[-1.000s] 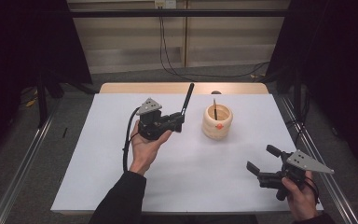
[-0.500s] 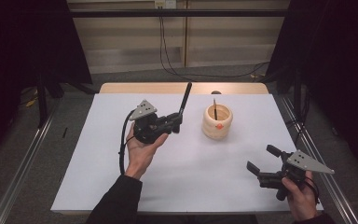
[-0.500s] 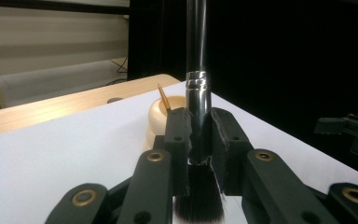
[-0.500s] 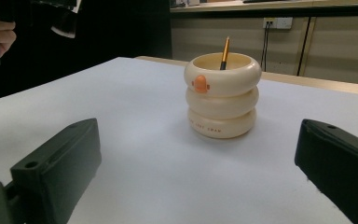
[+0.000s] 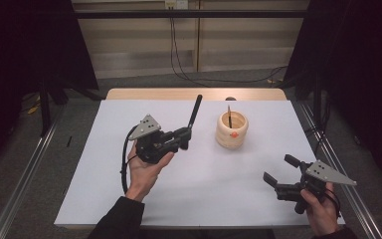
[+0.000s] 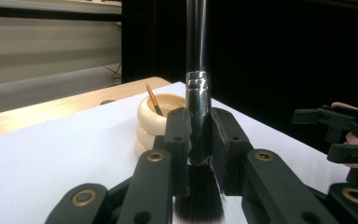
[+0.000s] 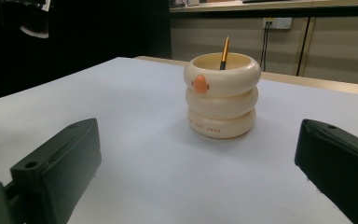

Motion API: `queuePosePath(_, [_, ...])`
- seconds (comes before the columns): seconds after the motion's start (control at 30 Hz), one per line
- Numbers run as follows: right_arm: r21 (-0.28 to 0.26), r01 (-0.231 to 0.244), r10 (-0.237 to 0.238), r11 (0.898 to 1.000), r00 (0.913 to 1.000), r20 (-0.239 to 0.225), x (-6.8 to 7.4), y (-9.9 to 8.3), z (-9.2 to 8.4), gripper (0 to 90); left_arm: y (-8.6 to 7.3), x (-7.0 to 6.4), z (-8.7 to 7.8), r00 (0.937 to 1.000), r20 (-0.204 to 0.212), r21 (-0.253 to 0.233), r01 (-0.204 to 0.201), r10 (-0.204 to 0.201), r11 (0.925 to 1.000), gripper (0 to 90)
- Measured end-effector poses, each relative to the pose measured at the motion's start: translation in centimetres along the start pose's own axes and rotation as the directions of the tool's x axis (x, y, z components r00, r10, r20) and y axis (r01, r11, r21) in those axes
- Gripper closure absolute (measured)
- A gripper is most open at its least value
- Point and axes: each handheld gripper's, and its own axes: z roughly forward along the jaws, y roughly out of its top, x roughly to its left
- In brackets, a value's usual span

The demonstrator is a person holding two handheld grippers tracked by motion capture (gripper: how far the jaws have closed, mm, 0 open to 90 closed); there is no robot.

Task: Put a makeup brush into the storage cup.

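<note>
**Makeup brush clamped in the left tool, cup just to its right**

The makeup brush (image 6: pixel 198 98) sits left of centre in the high view, gripped at its metal ferrule by the clenched left tool (image 5: pixel 181 137), handle up and bristles toward the hand. It looks light and stiff; the glossy ferrule may slip, and the soft bristles splay if pinched. The cream ringed cup (image 5: pixel 232 130) already holds a thin brush (image 7: pixel 224 52) that could obstruct entry. The right tool (image 5: pixel 278 173) rests released at lower right on the white worktop (image 5: pixel 99 189).
</note>
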Motion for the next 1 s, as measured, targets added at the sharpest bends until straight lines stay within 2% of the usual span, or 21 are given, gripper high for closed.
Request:
queuePosePath(0.47, [-0.002, 0.002, -0.002, 1.000, 1.0000, 0.001, 0.0, 0.0, 0.0, 0.0, -0.2, -0.9, -2.6, 0.9998, 0.018, -0.024, -0.010, 0.010, 0.9997, 77.8])
queuePosePath(0.5, [-0.003, 0.003, -0.003, 1.000, 1.0000, 0.003, 0.0, 0.0, -0.1, 0.0, -0.3, -1.0, -2.8, 0.9991, 0.041, -0.038, -0.009, 0.010, 0.9993, 77.8])
queuePosePath(0.53, [-0.004, 0.001, -0.001, 1.000, 1.0000, 0.005, 0.0, 0.0, -0.1, 0.0, -0.3, -1.1, -3.0, 0.9996, 0.022, -0.021, -0.015, 0.016, 0.9997, 77.8])
queuePosePath(0.57, [-0.004, 0.000, 0.000, 1.000, 1.0000, 0.005, 0.0, 0.0, -0.1, 0.0, -0.5, -1.3, -3.1, 0.9997, 0.022, -0.018, -0.011, 0.012, 0.9998, 77.8])
queuePosePath(0.6, [-0.003, 0.000, 0.000, 1.000, 1.0000, 0.005, 0.0, 0.0, 0.0, 0.0, -0.7, -1.3, -3.2, 0.9985, 0.051, -0.014, -0.020, 0.021, 0.9997, 77.8])
queuePosePath(0.67, [0.000, 0.002, -0.002, 1.000, 1.0000, -0.001, 0.0, 0.0, 0.0, 0.0, -0.9, -1.6, -3.4, 0.9991, 0.032, 0.002, -0.028, 0.028, 0.9996, 77.8])
queuePosePath(0.7, [0.000, 0.003, -0.003, 1.000, 1.0000, -0.003, 0.0, 0.0, 0.0, 0.0, -1.0, -1.6, -3.4, 0.9983, 0.051, 0.001, -0.028, 0.028, 0.9996, 77.8])
queuePosePath(0.8, [0.000, 0.002, -0.002, 1.000, 1.0000, -0.002, 0.1, 0.0, 0.0, 0.0, -1.1, -1.8, -3.6, 0.9972, 0.068, 0.009, -0.032, 0.032, 0.9994, 77.8])
queuePosePath(0.87, [-0.001, 0.002, -0.002, 1.000, 1.0000, -0.001, 0.0, 0.0, 0.0, 0.0, -1.1, -2.0, -3.8, 0.9974, 0.063, 0.021, -0.036, 0.035, 0.9991, 77.8])
queuePosePath(0.93, [-0.002, 0.003, -0.003, 1.000, 1.0000, -0.002, 0.0, 0.0, 0.0, 0.0, -1.1, -2.0, -3.7, 0.9953, 0.086, 0.021, -0.046, 0.044, 0.9987, 77.8])
queuePosePath(1.0, [-0.002, 0.003, -0.003, 1.000, 1.0000, -0.003, 0.0, 0.0, 0.0, 0.0, -1.0, -2.2, -3.7, 0.9955, 0.077, 0.043, -0.058, 0.055, 0.9974, 77.8])
